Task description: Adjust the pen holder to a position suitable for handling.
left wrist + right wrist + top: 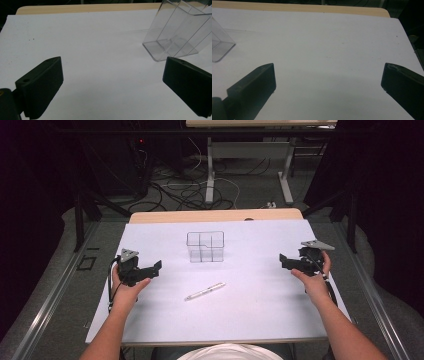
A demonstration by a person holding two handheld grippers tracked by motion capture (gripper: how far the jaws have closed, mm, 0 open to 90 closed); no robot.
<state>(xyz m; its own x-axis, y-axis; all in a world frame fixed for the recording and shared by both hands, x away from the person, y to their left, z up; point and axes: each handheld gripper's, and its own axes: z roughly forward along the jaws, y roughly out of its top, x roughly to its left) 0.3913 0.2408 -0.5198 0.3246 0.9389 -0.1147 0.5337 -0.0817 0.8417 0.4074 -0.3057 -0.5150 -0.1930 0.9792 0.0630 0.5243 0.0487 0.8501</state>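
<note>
A slim white pen (pixel 205 291) is seen lying flat on the white table cover (pixel 260 315), slanted, toward the near side of the table and roughly midway between the two hands. It is judged to be light, stiff and smooth, so it may roll or be pushed along when nudged; it would best be taken across the middle of its barrel, with the jaws set crosswise to its length. Behind it, well apart, a clear plastic organiser (pixel 205 246) with several compartments stands upright and empty, and it is judged light enough to be shifted by a careless touch. The left gripper (pixel 150 270) is held near the pen's left, apart from it, its jaws spread wide with nothing between them. The right gripper (pixel 286 261) is held well apart on the right side of the cover, its jaws likewise spread wide and nothing gripped.
</note>
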